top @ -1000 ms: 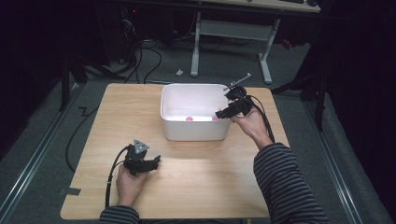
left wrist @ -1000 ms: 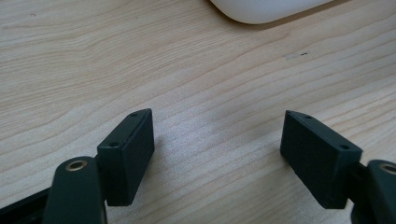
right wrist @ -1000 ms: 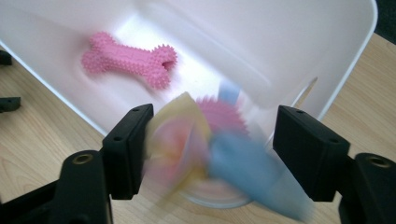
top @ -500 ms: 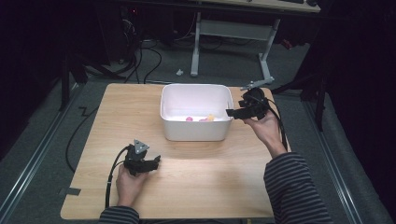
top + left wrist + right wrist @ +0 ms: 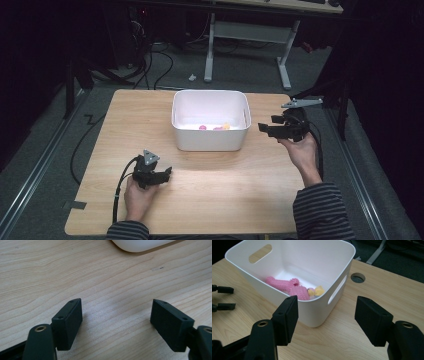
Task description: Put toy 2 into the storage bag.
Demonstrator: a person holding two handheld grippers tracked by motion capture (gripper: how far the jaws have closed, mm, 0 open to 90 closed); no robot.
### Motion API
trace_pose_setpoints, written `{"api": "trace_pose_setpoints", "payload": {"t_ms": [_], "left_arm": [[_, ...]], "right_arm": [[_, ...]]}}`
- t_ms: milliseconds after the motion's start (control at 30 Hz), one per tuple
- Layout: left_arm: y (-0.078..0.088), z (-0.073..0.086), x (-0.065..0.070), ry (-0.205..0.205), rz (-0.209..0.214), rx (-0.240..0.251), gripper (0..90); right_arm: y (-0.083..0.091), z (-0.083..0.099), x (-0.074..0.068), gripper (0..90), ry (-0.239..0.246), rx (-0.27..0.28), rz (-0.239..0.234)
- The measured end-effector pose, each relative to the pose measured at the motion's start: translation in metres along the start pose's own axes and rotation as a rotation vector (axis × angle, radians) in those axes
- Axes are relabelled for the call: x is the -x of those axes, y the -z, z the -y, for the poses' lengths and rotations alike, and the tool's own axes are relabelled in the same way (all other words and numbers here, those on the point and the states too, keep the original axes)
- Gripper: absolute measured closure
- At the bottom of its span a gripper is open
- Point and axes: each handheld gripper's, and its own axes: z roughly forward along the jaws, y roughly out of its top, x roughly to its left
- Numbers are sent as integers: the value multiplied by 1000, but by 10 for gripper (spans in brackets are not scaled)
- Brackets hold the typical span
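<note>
1. The pink toy (image 5: 287, 285) lies in the white bin (image 5: 210, 141) at the desk's far edge.
2. Right gripper (image 5: 265, 128), jaws apart and empty, hangs beside the bin; the drop looks done.
3. Left gripper (image 5: 167, 174), jaws apart, rests near the front edge; next likely needs another item.

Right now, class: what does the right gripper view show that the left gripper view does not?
Right gripper view: the white bin's inside, with a pink spiky toy and a yellow piece, plus a round hole in the table. Left gripper view: just the bin's bottom edge. Both: wooden table and open, empty jaws.
</note>
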Motion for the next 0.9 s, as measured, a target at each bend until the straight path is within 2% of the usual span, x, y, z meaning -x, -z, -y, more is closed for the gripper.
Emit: {"api": "trace_pose_setpoints", "payload": {"t_ms": [167,367,533,900], "left_arm": [[0,0,0,0,0,0,262],[0,0,0,1,0,0,262],[0,0,0,0,0,0,263],[0,0,0,1,0,0,262]], "right_arm": [[13,8,1,359,-6,33,1],[24,17,1,358,-17,47,8],[38,21,-6,357,15,80,16],[50,45,-8,357,2,122,11]]}}
